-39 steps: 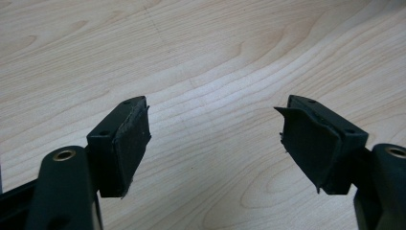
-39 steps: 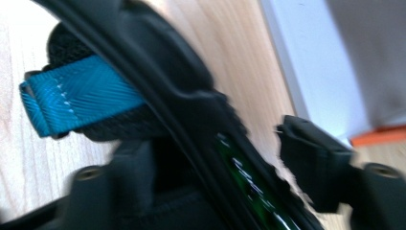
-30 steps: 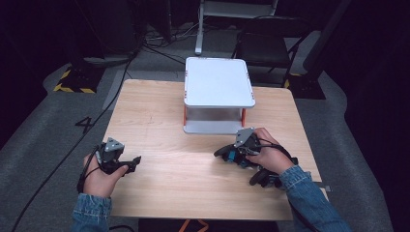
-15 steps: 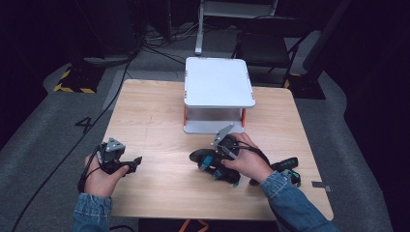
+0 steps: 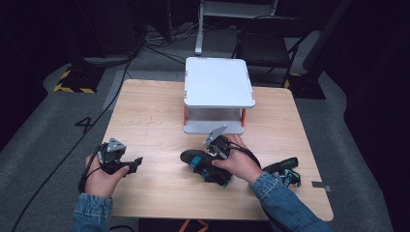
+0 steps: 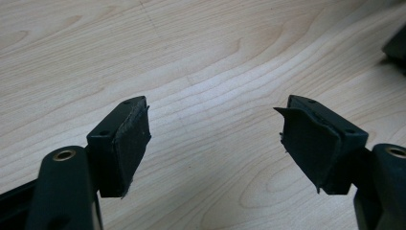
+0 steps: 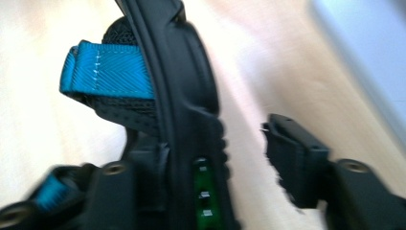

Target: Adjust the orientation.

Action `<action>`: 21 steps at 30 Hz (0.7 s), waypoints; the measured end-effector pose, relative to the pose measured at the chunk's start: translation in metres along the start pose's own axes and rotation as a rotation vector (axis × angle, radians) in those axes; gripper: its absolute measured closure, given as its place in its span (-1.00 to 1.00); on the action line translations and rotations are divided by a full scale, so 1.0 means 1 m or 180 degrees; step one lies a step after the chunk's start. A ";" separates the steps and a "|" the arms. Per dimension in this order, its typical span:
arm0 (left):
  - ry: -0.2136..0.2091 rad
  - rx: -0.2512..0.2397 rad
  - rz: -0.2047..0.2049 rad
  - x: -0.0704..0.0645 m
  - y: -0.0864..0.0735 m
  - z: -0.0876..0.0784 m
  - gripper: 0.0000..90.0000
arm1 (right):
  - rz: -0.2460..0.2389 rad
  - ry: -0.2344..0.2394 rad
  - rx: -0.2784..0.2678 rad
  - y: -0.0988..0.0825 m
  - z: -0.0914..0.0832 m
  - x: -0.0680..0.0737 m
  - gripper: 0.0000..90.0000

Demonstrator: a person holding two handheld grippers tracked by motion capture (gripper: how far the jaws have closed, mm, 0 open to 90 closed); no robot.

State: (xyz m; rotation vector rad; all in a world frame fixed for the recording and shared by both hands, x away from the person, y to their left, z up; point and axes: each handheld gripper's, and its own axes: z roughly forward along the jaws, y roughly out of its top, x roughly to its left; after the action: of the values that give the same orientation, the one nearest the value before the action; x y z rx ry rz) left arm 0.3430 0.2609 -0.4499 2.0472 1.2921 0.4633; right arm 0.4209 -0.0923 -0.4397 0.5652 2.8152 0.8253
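Note:
A black climbing shoe [image 5: 193,159] with a blue strap [image 7: 105,72] lies on the wooden table [image 5: 154,111] near its middle. My right gripper [image 5: 205,162] is at this shoe [image 7: 182,96]. Its jaws have just been opening: the shoe's heel rim stands between them, and the right pad [image 7: 287,163] is clear of it with a gap. My left gripper [image 5: 136,162] rests at the table's left front. It is open [image 6: 215,139], with bare wood between its pads.
A white two-level stand [image 5: 217,82] with orange posts sits at the back middle of the table. A second black shoe [image 5: 286,167] with green and blue trim lies at the right front, beside my right sleeve. Dark floor and cables surround the table.
My right hand has moved left with the black shoe, from the right side toward the table's middle. The second shoe now shows at the right. The left hand has stayed put.

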 end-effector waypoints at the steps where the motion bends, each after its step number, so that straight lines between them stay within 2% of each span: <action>1: 0.0008 -0.0002 0.0004 0.000 0.000 0.000 -0.43 | 0.0088 -0.0036 -0.0053 -0.002 0.000 -0.004 -0.24; 4: 0.0005 0.0020 0.0008 0.000 0.000 0.001 -0.43 | 0.0312 -0.0072 -0.0150 -0.006 0.000 -0.011 -0.28; 6: -0.0005 0.0023 0.0009 0.000 0.000 0.001 -0.43 | 0.0401 -0.0179 -0.0217 -0.008 -0.005 -0.018 -0.28; 7: -0.0006 0.0019 -0.0016 0.000 -0.001 0.002 -0.43 | 0.0401 -0.0179 -0.0217 -0.008 -0.005 -0.018 -0.28; 10: -0.0017 0.0021 -0.0033 0.000 -0.002 0.003 -0.43 | 0.0532 -0.0294 -0.0258 -0.010 -0.012 -0.027 -0.28; 12: -0.0019 0.0036 -0.0008 0.001 -0.002 0.004 -0.43 | 0.0615 -0.0375 -0.0293 -0.013 -0.015 -0.033 -0.29; 15: -0.0031 0.0036 -0.0013 0.000 -0.002 0.004 -0.43 | 0.0700 -0.0400 -0.0333 -0.017 -0.016 -0.040 -0.30; 19: -0.0026 0.0030 -0.0005 0.000 -0.002 0.004 -0.44 | 0.0658 -0.0602 -0.0337 -0.022 -0.020 -0.047 -0.25; 21: -0.0036 0.0035 -0.0012 0.000 -0.002 0.005 -0.43 | 0.0718 -0.0640 -0.0332 -0.025 -0.020 -0.050 -0.25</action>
State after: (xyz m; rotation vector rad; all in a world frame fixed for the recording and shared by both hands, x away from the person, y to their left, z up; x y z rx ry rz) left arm 0.3446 0.2596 -0.4545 2.0533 1.2945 0.4431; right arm 0.4540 -0.1413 -0.4351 0.9065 2.5423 0.8928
